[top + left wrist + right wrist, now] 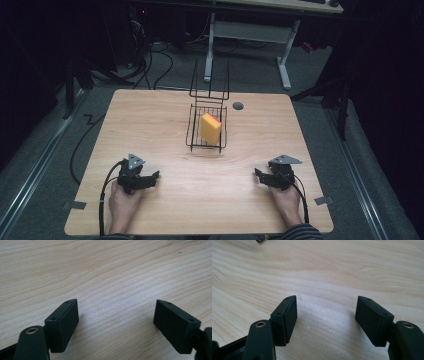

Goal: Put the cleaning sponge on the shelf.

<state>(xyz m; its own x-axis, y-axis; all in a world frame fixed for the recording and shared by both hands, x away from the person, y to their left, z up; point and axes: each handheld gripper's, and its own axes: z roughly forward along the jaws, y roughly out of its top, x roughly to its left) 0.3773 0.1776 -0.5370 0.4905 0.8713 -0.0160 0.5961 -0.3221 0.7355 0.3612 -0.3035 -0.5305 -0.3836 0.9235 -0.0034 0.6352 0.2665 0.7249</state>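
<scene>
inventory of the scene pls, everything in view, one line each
wire basket: 1, black, table centre toward the far edge, handles up
sponge: 1, yellow with a pink face, leaning inside the basket
table: 1, light wood, round dark hole at far edge
tape tabs: 2, grey, near corners
desk frame: 1, white, on the floor beyond
left gripper: 1, black, near left, open, empty
right gripper: 1, black, near right, open, empty

Both grippers matte black. Left gripper (pixel 150 178) and right gripper (pixel 261 176) each carry a grey three-cornered plate on top and trail a black cable. Jaw pads are flat rectangular blocks with small screw holes; brass inserts in the arms. Striped sleeve (pixel 300 233) on the right arm.
</scene>
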